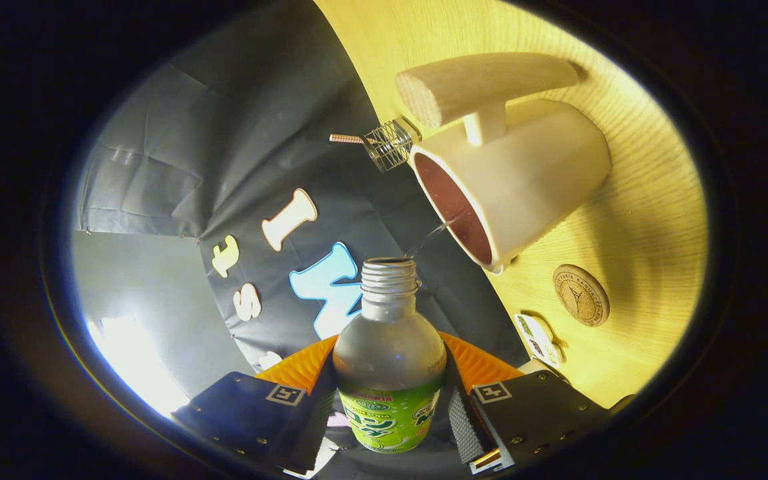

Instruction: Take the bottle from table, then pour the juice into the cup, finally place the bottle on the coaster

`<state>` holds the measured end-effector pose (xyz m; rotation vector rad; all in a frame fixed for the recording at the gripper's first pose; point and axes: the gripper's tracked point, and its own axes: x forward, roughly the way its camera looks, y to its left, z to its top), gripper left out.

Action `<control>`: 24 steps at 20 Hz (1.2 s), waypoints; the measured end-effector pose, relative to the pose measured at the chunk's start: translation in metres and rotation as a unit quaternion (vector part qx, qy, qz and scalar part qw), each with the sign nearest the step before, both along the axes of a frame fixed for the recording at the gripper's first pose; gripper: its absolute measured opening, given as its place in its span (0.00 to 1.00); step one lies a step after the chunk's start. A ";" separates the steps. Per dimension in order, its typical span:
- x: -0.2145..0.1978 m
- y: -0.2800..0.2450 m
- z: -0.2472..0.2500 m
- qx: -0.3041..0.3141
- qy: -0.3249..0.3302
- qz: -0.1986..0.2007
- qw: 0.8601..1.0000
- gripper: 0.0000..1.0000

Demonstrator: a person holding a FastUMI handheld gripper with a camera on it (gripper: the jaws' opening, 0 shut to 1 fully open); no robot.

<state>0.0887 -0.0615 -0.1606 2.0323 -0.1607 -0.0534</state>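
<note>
**Bottle tilted at the cup, a thin stream crossing**

While the claw (389,407) is clamping the bottle (389,363) between its two fingers, one pressing on each side of the body, the whole scene is appearing rolled over, with the wooden table (651,220) running up the far side. The bottle is sitting between the fingers with its threaded neck pointing ahead, its cap off and its mouth open. A thin clear stream (431,237) is leaving that mouth and reaching towards the rim of the cup (524,187). The cup is standing on the table just beyond the bottle's mouth; it is cream-coloured with a thick wooden handle (484,83), and its inside is looking dark reddish (whether that is liquid or glaze I cannot tell). The bottle's upper body is looking clear and pale, and a green label is wrapping its lower part. A round cork coaster (581,295) is lying on the table near the cup, apart from it. A small wire object (389,143) is showing beside the cup's rim.
</note>
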 end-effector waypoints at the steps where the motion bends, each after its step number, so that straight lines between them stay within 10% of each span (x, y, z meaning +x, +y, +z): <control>1: 0.000 -0.001 0.001 0.001 0.001 0.001 1.000 0.76; 24: 0.013 -0.018 -0.006 -0.071 0.029 -0.007 0.997 0.76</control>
